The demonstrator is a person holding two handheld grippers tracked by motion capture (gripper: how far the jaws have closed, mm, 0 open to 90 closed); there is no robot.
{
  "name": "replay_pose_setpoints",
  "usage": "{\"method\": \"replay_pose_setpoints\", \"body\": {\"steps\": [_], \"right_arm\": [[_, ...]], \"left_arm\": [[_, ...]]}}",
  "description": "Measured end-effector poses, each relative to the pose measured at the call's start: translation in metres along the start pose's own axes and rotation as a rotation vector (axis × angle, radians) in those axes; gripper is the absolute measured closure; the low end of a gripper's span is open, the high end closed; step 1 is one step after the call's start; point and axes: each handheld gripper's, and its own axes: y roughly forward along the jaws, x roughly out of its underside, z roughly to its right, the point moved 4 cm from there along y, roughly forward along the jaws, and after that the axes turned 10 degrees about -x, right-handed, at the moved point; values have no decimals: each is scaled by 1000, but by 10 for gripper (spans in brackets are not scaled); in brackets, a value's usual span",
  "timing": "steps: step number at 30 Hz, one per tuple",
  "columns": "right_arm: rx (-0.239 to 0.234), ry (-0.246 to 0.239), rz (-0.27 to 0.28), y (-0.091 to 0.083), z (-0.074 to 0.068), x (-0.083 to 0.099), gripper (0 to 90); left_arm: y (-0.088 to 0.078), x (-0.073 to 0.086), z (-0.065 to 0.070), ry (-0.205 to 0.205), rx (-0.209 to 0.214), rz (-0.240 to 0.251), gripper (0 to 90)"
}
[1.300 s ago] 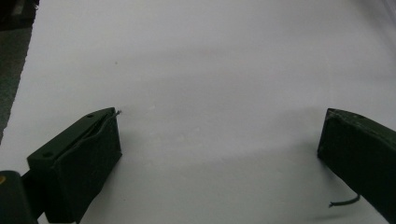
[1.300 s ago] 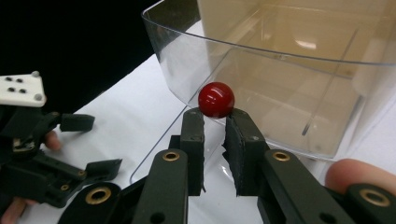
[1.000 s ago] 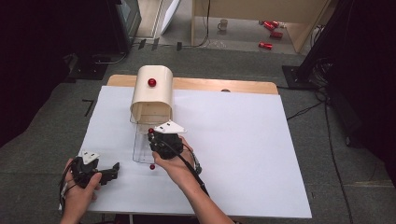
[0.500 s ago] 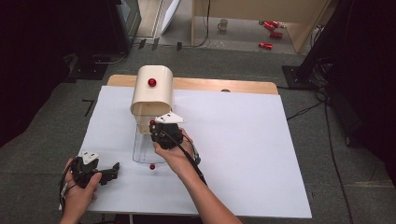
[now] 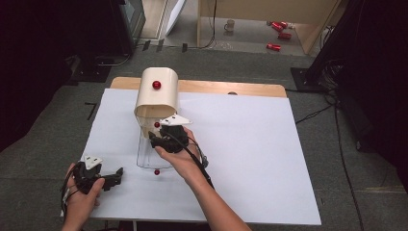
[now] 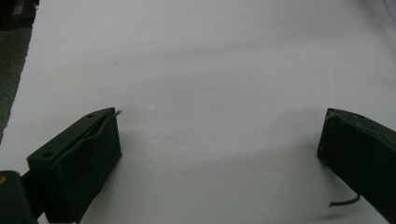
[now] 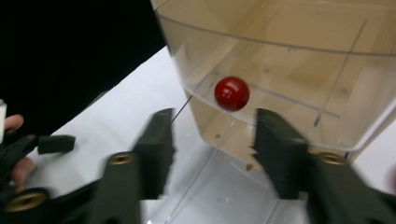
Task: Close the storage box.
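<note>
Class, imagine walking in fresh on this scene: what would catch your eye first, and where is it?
Probably the cream, round-topped box at the far left of the white table, with a red knob on top. A clear tray juts out from its open front. The right gripper hangs over that tray, fingers apart before a second red knob, while the left gripper rests open near the table's near-left corner.

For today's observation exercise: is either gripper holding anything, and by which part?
Nothing is held. The left gripper is open over bare table; the right gripper is open before the red knob.
</note>
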Motion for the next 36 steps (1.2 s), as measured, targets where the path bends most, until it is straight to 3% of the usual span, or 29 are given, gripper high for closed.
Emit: {"method": "replay_pose_setpoints", "body": {"steps": [4, 9, 19, 28, 36], "right_arm": [[3, -10, -30, -7, -4, 5, 153], [4, -4, -78, -19, -7, 16, 14], [47, 12, -70, -37, -14, 43, 0], [73, 32, -83, -39, -28, 79, 0], [89, 92, -103, -33, -30, 105, 0]], "left_arm": [[0, 0, 0, 0, 0, 0, 0], [0, 0, 0, 1, 1, -1, 0], [0, 0, 0, -4, 0, 1, 0], [0, 0, 0, 0, 0, -1, 0], [0, 0, 0, -2, 0, 1, 0]]}}
